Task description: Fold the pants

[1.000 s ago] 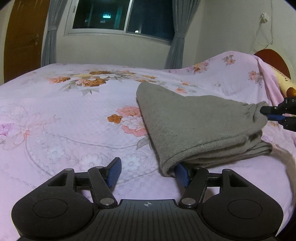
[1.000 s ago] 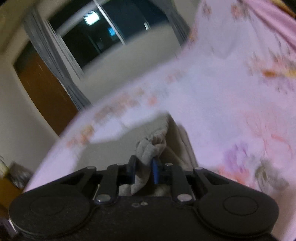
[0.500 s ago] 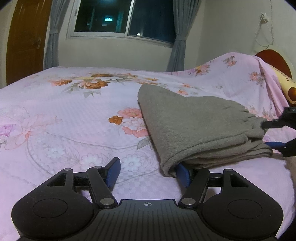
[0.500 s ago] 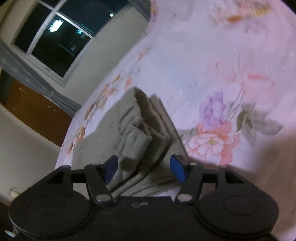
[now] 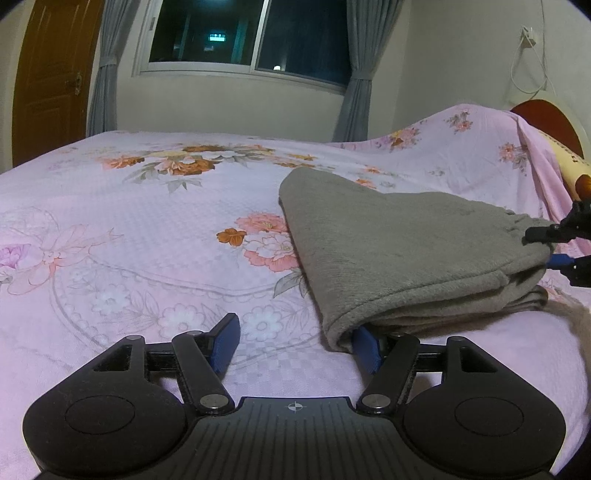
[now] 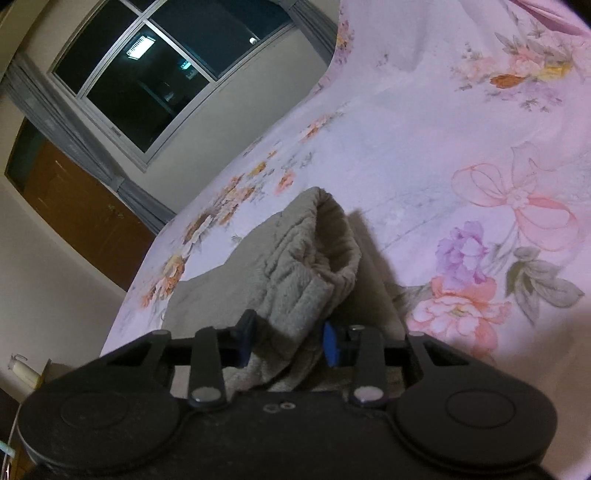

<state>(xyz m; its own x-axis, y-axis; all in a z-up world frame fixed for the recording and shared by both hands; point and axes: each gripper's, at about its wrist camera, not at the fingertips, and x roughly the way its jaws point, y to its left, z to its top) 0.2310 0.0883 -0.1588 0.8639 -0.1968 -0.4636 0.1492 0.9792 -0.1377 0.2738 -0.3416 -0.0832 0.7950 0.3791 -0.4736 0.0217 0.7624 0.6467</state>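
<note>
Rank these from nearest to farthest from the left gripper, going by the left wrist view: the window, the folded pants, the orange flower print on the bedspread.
1. The folded pants: right of centre, their near corner lying over the left gripper's right finger.
2. The orange flower print: mid-bed, just left of the pants.
3. The window: on the far wall behind the bed.

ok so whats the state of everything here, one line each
pants: folded in layers, lying on the bed
left gripper: jaws open, right finger tucked under the fold
right gripper: jaws partly closed around the waistband
door: shut
curtains: drawn aside
</note>
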